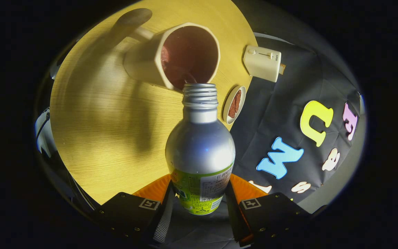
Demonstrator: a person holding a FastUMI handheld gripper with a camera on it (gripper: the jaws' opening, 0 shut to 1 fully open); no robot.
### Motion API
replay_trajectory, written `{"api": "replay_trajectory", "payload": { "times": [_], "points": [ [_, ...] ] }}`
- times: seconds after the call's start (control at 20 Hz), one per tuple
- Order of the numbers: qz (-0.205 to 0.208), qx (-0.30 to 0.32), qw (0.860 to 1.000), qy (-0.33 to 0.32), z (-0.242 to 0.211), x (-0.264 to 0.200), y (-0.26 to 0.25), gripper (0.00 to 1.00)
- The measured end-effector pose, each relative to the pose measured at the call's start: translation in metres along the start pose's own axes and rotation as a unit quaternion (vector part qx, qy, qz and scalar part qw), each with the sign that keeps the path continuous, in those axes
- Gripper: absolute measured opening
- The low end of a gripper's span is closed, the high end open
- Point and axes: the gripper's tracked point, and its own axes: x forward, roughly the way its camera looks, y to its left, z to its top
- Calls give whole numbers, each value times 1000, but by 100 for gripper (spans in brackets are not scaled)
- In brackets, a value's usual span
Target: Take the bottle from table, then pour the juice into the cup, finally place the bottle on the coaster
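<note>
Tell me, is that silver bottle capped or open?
Open. The bottle, clamped between the gripper fingers, shows bare neck threads and no cap, its mouth at the cup rim.

The gripper (199, 199) is tilted, both fingers apparently pressing something clamped between them.

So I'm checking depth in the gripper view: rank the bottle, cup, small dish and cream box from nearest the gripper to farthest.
1. Bottle: held between the fingers of the gripper.
2. Cup: just beyond the bottle's mouth.
3. Small dish: right of the bottle's neck, at the table's edge; too close to the cup to call firmly.
4. Cream box: beyond the dish.
</note>
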Motion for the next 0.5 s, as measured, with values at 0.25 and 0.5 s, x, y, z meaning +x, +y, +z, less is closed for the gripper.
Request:
{"api": "replay_trajectory", "payload": {
  "times": [0.25, 0.5],
  "points": [
    [1, -16, 1000, 4, 1, 1, -3, 70],
    [5, -33, 999, 9, -2, 3, -5, 70]
  ]
}}
